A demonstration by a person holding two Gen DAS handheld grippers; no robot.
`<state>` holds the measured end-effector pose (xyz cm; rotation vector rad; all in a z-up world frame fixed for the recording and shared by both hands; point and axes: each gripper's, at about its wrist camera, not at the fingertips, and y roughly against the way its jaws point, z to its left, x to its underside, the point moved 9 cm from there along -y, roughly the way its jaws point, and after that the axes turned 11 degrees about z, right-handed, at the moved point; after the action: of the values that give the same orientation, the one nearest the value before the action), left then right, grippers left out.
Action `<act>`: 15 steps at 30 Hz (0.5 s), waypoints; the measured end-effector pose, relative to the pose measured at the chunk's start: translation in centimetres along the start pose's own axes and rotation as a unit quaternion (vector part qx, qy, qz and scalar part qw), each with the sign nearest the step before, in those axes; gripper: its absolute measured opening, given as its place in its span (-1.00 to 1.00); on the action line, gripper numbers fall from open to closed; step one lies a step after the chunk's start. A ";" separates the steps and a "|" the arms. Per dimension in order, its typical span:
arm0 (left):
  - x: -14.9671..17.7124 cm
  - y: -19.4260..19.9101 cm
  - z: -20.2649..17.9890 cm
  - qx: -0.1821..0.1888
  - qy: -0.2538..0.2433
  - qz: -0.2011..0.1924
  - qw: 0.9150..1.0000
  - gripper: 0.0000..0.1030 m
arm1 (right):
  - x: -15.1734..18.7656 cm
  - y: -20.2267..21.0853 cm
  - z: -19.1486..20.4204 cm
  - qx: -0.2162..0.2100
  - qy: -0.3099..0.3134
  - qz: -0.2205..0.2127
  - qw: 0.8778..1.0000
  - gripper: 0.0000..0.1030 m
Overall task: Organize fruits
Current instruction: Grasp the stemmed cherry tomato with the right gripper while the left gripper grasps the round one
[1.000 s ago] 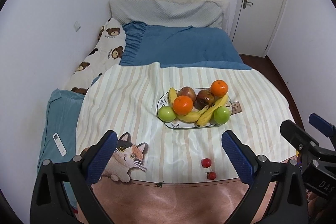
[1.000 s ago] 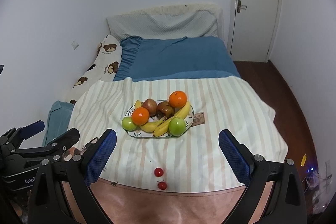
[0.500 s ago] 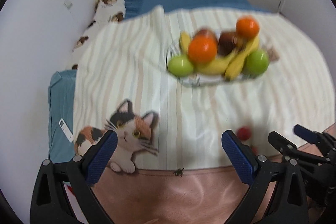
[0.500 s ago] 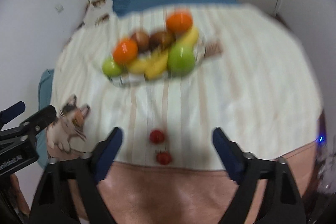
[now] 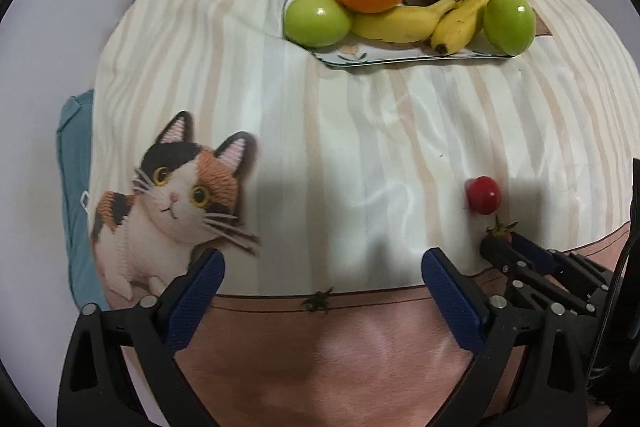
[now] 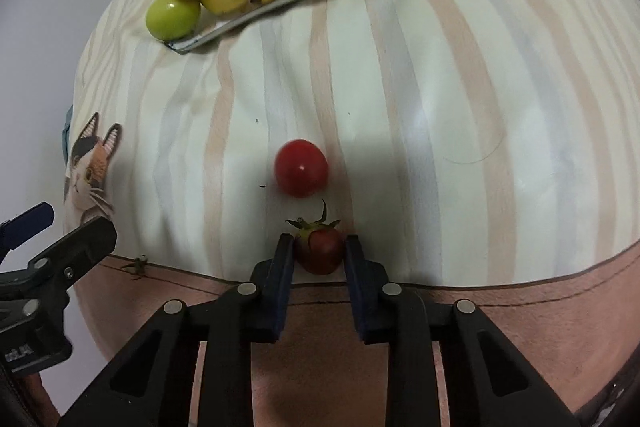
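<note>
Between my right gripper's (image 6: 319, 251) pads sits a pinched stemmed tomato (image 6: 320, 251), which my left wrist view mostly hides, I think, while my left gripper (image 5: 320, 271) narrows slightly over bare striped cloth (image 5: 360, 131).

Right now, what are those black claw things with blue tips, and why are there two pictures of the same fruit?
Each claw is a hand-held gripper that a person carries, one per hand, with a camera looking along its fingers. So each picture comes from one gripper. The right hand-held gripper has shut its blue pads on a small tomato with a green stem. The left hand-held gripper holds nothing, and its jaws are closing a little. Another red tomato lies loose on the striped cloth. Farther back, a plate carries bananas, oranges and green apples.
</note>
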<state>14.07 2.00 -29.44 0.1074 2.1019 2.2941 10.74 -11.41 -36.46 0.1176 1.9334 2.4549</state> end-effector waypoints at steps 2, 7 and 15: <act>-0.4 0.1 -0.9 0.019 -0.002 0.001 1.000 0.74 | 0.1 0.5 -0.4 0.002 -0.003 -0.007 1.000 -0.48; -1.8 -0.7 -4.5 0.133 0.005 0.039 0.990 0.48 | -0.2 3.8 -2.5 -0.001 -0.022 -0.040 0.999 -0.48; -3.3 -3.2 -10.0 0.179 -0.020 0.082 0.980 0.29 | -1.4 6.4 -6.3 0.025 -0.053 -0.066 0.996 -0.48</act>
<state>16.55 -7.83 -33.64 0.3425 2.5465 1.9407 11.93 -19.07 -31.81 0.1126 1.8938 2.2716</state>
